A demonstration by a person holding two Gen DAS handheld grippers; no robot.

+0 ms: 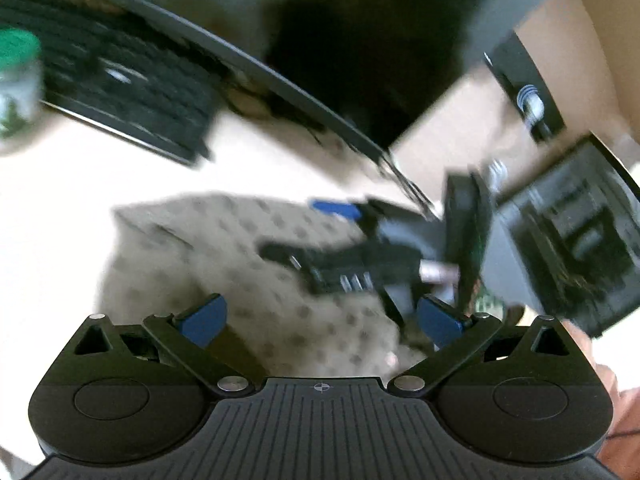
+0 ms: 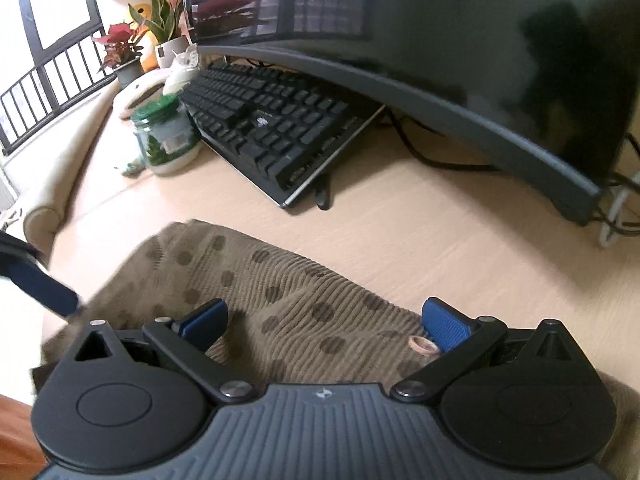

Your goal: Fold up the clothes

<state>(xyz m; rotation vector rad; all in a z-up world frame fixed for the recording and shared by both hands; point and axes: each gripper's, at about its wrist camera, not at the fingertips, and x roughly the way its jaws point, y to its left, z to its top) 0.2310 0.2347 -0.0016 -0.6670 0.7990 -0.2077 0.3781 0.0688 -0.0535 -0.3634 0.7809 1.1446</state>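
Fingers of both grippers spread wide, empty. Left gripper [image 1: 320, 316] and right gripper [image 2: 324, 320] over spotted brown garment [image 2: 280, 292] on desk [image 2: 400, 216].

I see an olive-brown ribbed garment [image 2: 288, 300] with darker brown dots on my pale beige wood-grain tabletop [image 2: 440, 232], a black keyboard [image 2: 272, 128], and a green-lidded glass jar [image 2: 164, 136].
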